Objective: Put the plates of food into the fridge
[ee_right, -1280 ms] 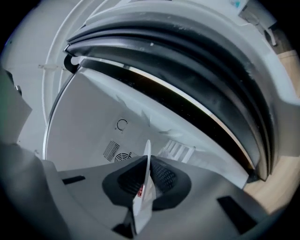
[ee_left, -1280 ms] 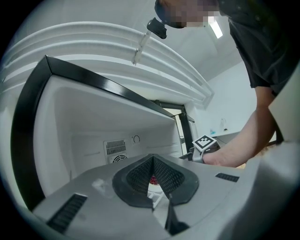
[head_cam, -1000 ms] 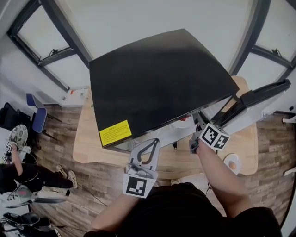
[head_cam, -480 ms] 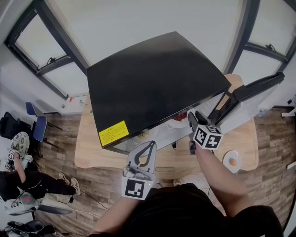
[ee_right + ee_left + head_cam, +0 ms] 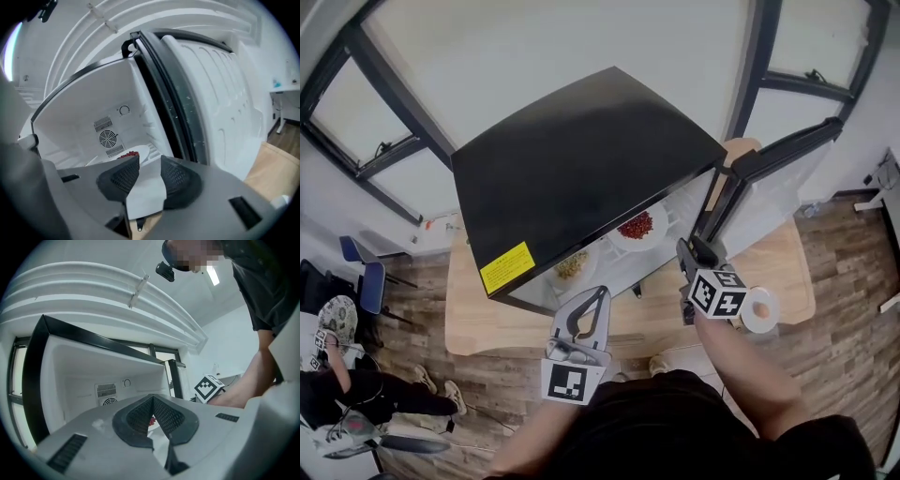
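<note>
Just opened the right claw (image 5: 686,253) and drew it back from the mouth of the fridge (image 5: 581,159); jaws now spread and empty, aimed past the open door (image 5: 773,183) toward the fan grille (image 5: 108,139) on the back wall. Left behind inside: the plate of red food (image 5: 636,227), released and resting to the right of a plate of yellowish food (image 5: 570,265). Means two plates stowed, by the look of it, with one more to fetch: a small plate (image 5: 759,307) carrying an orange morsel, out on the desk (image 5: 487,323) just beside the right claw, near the foot of the door. Clenched on nothing, tips together: the left claw (image 5: 602,292), held level in front of the fridge and seemingly idle. Probably next: reach right for that last plate, then close up. As for writing: a yellow sticker (image 5: 506,267) on the black fridge top, its print too small to read; black-and-white square markers (image 5: 715,292) on both claws' cubes; no brand name legible anywhere.
</note>
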